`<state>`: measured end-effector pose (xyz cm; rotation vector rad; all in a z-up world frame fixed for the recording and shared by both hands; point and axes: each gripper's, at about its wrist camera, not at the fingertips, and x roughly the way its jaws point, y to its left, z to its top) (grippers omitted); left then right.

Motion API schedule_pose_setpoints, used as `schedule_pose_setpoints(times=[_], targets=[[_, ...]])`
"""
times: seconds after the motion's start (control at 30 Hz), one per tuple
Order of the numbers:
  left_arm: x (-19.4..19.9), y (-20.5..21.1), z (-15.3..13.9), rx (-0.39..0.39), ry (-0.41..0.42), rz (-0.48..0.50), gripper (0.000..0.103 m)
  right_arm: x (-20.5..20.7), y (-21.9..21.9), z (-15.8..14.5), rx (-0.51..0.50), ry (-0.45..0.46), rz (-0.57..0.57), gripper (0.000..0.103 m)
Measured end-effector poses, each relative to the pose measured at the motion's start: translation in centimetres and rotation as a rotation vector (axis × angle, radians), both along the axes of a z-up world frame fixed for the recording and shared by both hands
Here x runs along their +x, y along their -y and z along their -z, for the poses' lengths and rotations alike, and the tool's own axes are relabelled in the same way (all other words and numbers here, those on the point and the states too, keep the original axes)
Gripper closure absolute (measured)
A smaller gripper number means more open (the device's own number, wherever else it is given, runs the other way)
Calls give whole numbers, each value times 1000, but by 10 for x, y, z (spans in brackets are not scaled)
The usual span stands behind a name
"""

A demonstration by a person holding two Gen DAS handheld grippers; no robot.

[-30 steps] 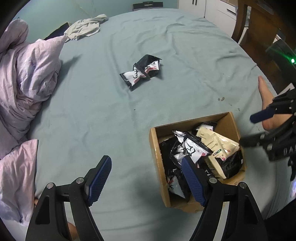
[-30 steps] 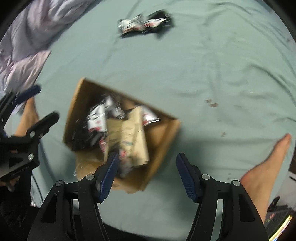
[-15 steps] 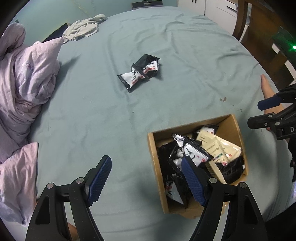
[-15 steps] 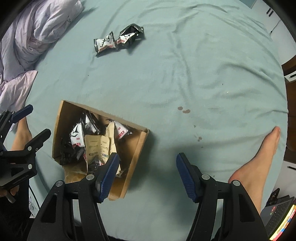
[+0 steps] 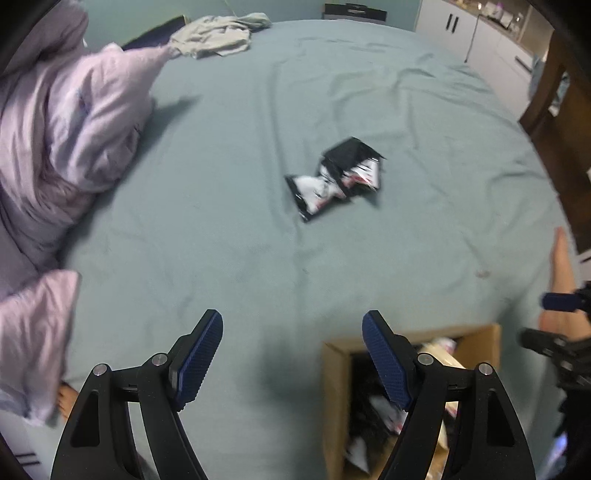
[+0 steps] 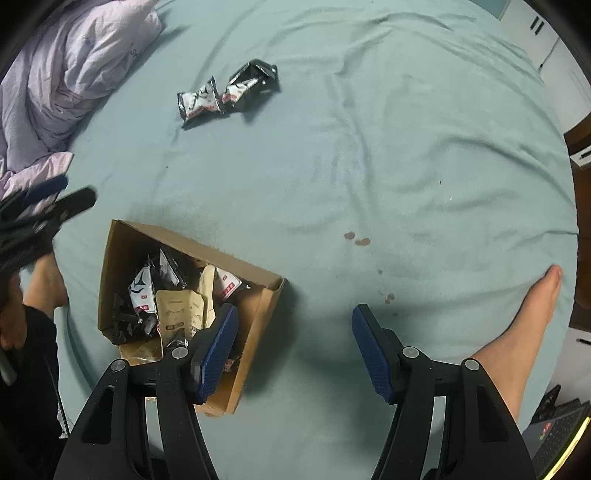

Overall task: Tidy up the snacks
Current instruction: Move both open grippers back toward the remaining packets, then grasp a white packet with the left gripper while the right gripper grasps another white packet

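A cardboard box [image 6: 118,258] with several black-and-white and tan snack packets sits on the teal bed sheet; in the left wrist view the box [image 5: 334,387] is at the lower right. Two black-and-white snack packets [image 5: 332,181] lie loose in the middle of the bed, also in the right wrist view [image 6: 225,94]. My left gripper [image 5: 291,354] is open and empty, above the sheet left of the box. My right gripper [image 6: 291,350] is open and empty, above the box's right edge.
A crumpled lilac duvet [image 5: 66,122] fills the left side. A grey garment [image 5: 218,35] lies at the far edge. A bare foot [image 6: 517,332] rests at the right. Small dark stains [image 6: 356,239] mark the sheet. Wooden furniture [image 5: 554,122] stands at the right.
The left gripper has moved forward and tilted toward the loose packets, so the box has slid to the lower right of its view. The right gripper has drawn back and up from the box.
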<state>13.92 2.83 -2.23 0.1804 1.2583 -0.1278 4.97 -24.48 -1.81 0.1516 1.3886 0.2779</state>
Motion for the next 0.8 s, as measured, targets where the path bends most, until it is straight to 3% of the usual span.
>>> schedule_pose_setpoints(times=[0.17,0.33,0.4,0.53,0.7,0.8], targets=[[28,9,11,-2,1,-16,24,3,16,5,71,9,18,40],[63,25,38,35,-32,-24,24,10,41,31,118,-38,110,40],[78,35,47,83,-17,-9,24,13,49,40,134,-54,136,40],[103,62,64,204,13,55,24,17,60,56,154,-78,165,40],[122,103,92,344,36,243,20,20,64,67,181,-93,152,40],[130,109,110,343,-3,261,20,21,64,70,197,-91,139,40]])
